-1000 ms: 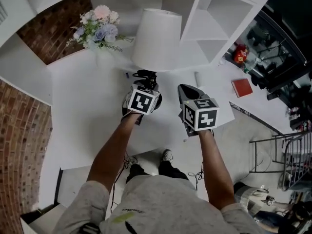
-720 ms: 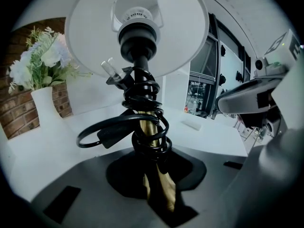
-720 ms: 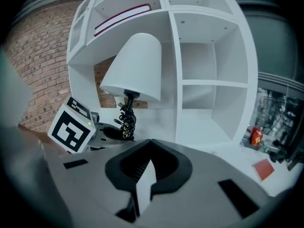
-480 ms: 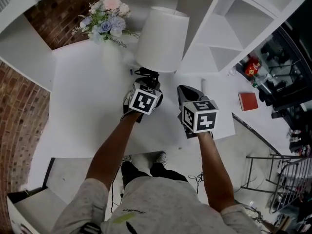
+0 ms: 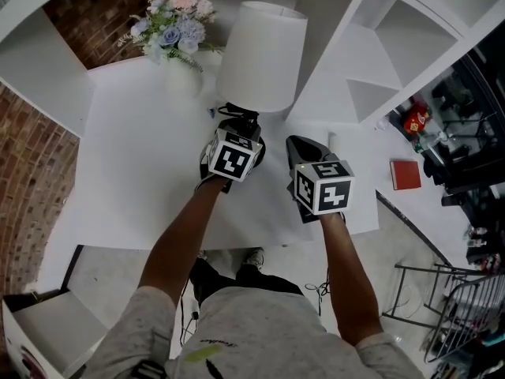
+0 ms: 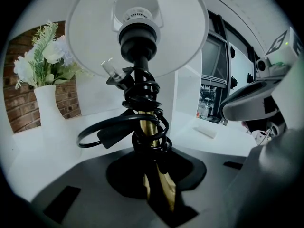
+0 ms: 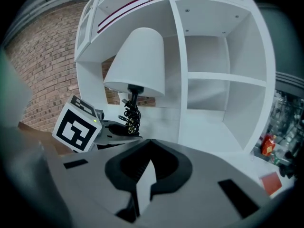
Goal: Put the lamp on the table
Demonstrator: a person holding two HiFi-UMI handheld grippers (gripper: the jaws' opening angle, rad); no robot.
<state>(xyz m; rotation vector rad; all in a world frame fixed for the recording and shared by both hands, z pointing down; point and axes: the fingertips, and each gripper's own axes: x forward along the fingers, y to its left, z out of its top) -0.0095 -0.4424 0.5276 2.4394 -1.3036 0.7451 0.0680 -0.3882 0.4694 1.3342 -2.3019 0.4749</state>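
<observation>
The lamp (image 5: 263,54) has a white shade, a brass stem and a black cord wound round that stem. My left gripper (image 5: 237,126) is shut on the brass stem (image 6: 151,127) just under the coil, and the lamp stands upright over the white table (image 5: 142,172). Its base is hidden below the jaws. In the left gripper view the shade (image 6: 137,27) fills the top above my left gripper (image 6: 152,172). My right gripper (image 5: 299,144) hovers just right of the lamp, shut and empty. The right gripper view shows the lamp (image 7: 137,63) and the left gripper (image 7: 121,129) beyond my right gripper (image 7: 149,144).
A white vase of pale flowers (image 5: 175,30) stands at the table's far side, left of the lamp. White cubby shelves (image 5: 379,54) rise at the right. A red book (image 5: 405,174) and a small white cylinder (image 5: 332,140) lie near them. Brick wall lines the left.
Both grippers have shifted a little and sunk slightly toward the tabletop, the lamp carried along in the left one. The grip and the right jaws look the same.
</observation>
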